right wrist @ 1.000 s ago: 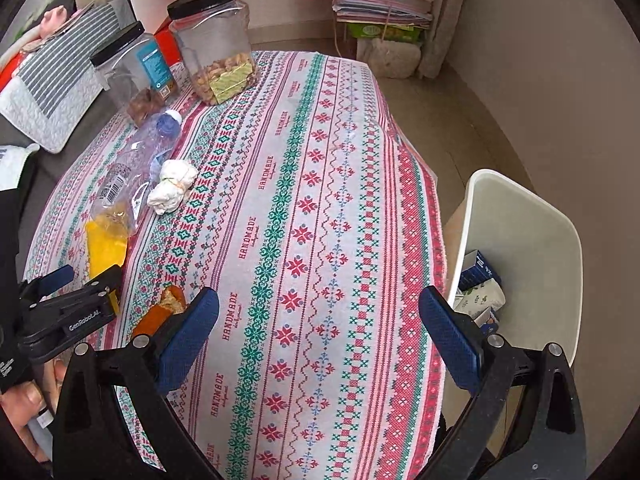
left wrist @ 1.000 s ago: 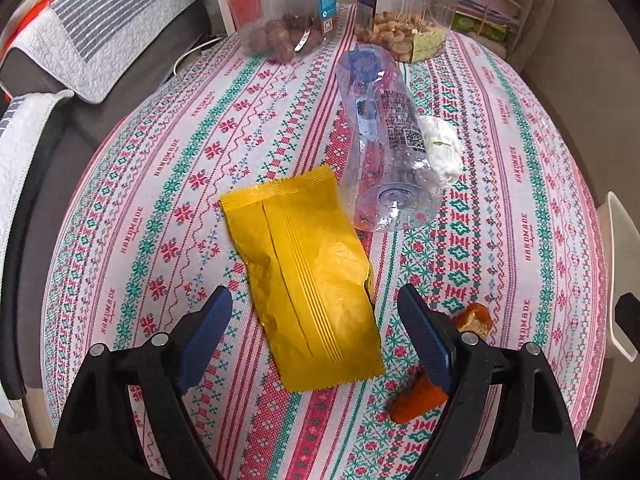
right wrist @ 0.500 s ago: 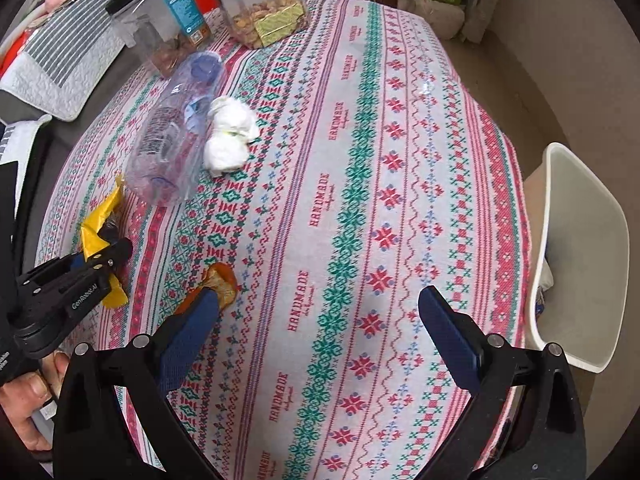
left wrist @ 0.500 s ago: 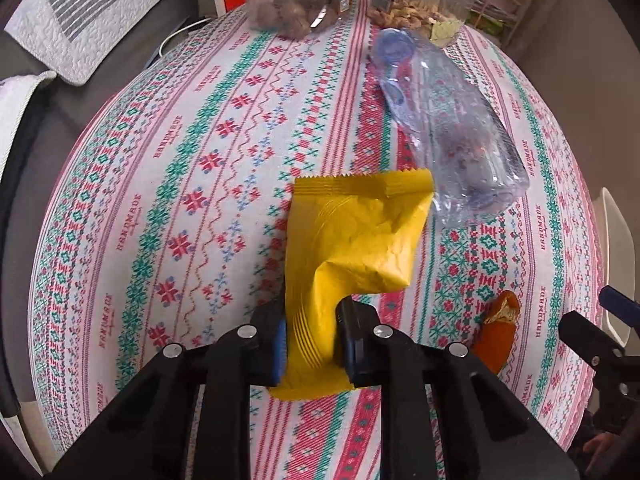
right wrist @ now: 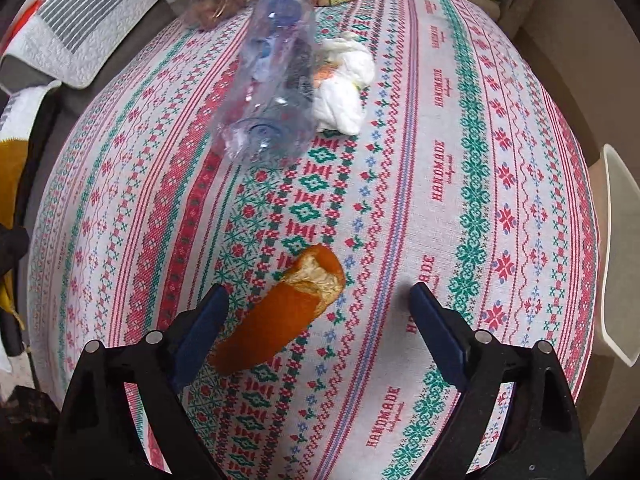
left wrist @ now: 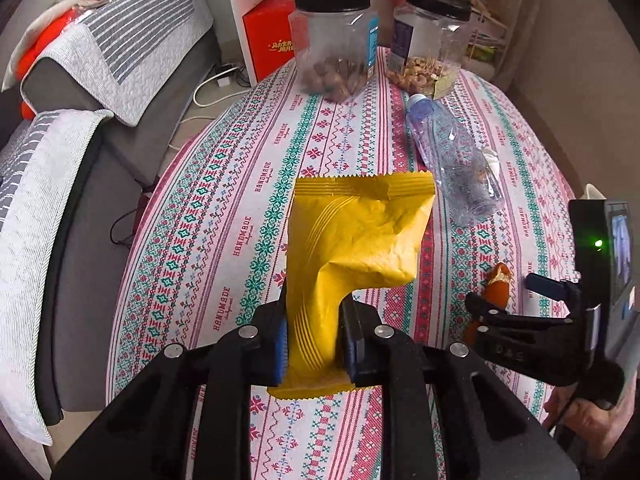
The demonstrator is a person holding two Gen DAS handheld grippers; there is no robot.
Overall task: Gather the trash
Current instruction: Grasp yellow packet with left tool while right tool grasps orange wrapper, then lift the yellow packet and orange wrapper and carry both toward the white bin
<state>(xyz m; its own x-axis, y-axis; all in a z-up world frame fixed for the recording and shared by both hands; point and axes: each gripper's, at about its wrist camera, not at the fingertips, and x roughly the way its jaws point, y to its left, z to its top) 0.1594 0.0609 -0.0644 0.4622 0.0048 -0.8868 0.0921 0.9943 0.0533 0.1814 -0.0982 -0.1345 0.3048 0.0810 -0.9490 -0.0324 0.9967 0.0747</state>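
Note:
My left gripper [left wrist: 314, 344] is shut on a crumpled yellow wrapper [left wrist: 356, 236] and holds it up off the patterned tablecloth [left wrist: 224, 208]. An orange peel [right wrist: 280, 312] lies on the cloth between the fingers of my right gripper [right wrist: 320, 320], nearer the left pad. The right jaws are closing, and neither pad touches the peel. The left wrist view shows the right gripper [left wrist: 508, 294] over the same orange peel [left wrist: 498, 284]. An empty clear bottle [right wrist: 272, 92] lies on its side farther back, with a crumpled white tissue [right wrist: 344, 88] against it.
Two black-lidded clear jars [left wrist: 336, 40] [left wrist: 432, 36] stand at the table's far end. A white bin [right wrist: 618, 248] sits beyond the table's right edge. A grey sofa with striped covers [left wrist: 60, 200] runs along the left, with a red box [left wrist: 268, 40] behind it.
My left gripper closed on the yellow wrapper and lifted it off the cloth. My right gripper moved left and down over the orange peel, and its jaws narrowed.

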